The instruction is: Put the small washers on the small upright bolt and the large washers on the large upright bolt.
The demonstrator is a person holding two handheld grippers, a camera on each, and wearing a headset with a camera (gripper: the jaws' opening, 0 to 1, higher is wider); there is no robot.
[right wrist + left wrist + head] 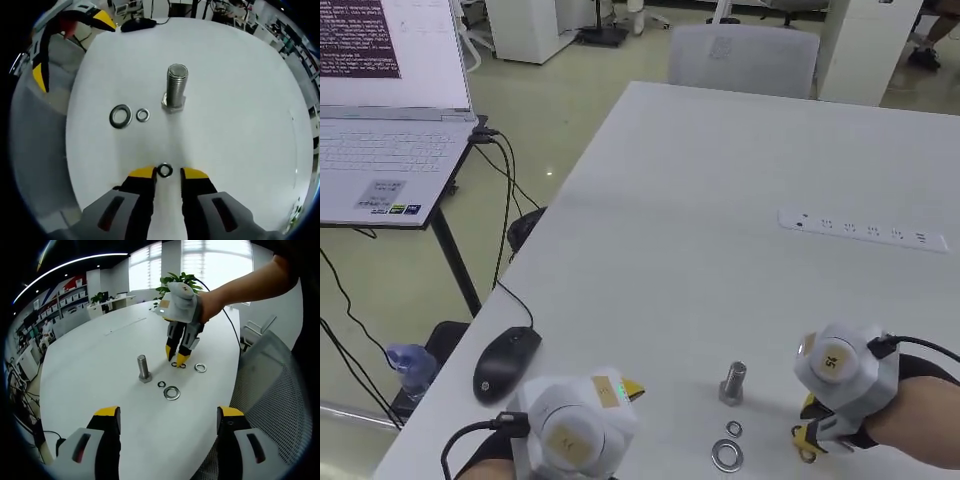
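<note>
One large washer (120, 116) lies beside the upright bolt (175, 90); my right claw (168, 174), narrow, brackets a small washer (164, 170); my left claw (169, 412) gapes wide.

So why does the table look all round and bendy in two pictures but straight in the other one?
Left gripper view: the fisheye lens bends the white table into an oval, and the windows glare white. Right gripper view: the same bending, yet the bolt looks sharp. Head view: the table's edges run straight.
</note>
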